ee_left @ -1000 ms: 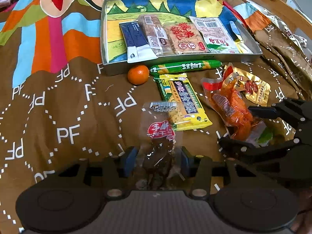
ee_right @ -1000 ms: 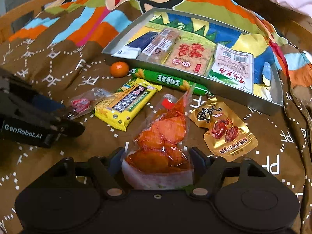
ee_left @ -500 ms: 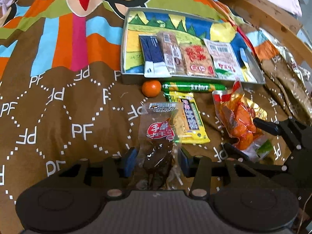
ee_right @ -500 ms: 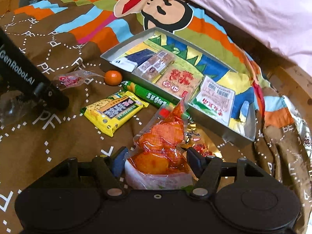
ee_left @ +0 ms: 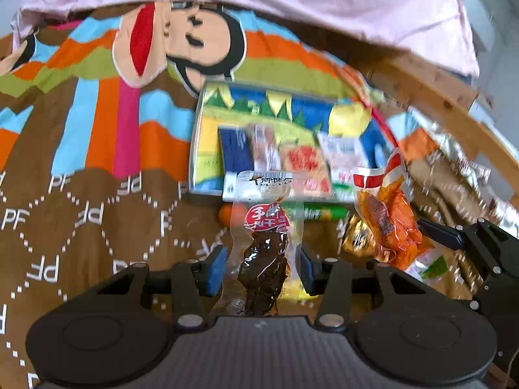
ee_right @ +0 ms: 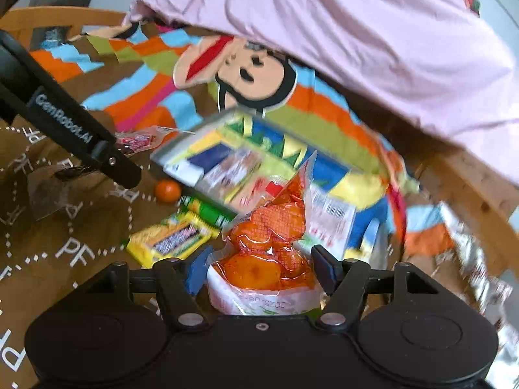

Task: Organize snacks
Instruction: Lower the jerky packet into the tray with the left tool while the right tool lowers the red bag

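My left gripper (ee_left: 261, 269) is shut on a clear packet of dark dried meat (ee_left: 266, 223) with a red label, held up off the blanket. Beside it on the right, my right gripper (ee_right: 261, 270) is shut on an orange snack packet (ee_right: 272, 227), also lifted. The grey tray (ee_left: 194, 149) with the picture lining lies ahead of both and holds several flat packets side by side. In the right wrist view the left gripper's finger (ee_right: 81, 142) shows at the left with its packet (ee_right: 136, 139). The orange packet (ee_left: 389, 223) also appears in the left wrist view.
On the patterned blanket in front of the tray (ee_right: 194, 131) lie a tangerine (ee_right: 167, 190), a green sausage stick (ee_right: 207, 212), a yellow packet (ee_right: 172, 243) and a gold packet (ee_left: 356, 240). Foil bags (ee_left: 454, 168) lie at the right by a wooden edge (ee_left: 438, 97). Pink cloth (ee_left: 292, 0) hangs behind.
Both grippers have risen with their packets, which were resting on the blanket a second ago, and tipped upward. The tray now sits lower in view and the pink cloth has come into sight.
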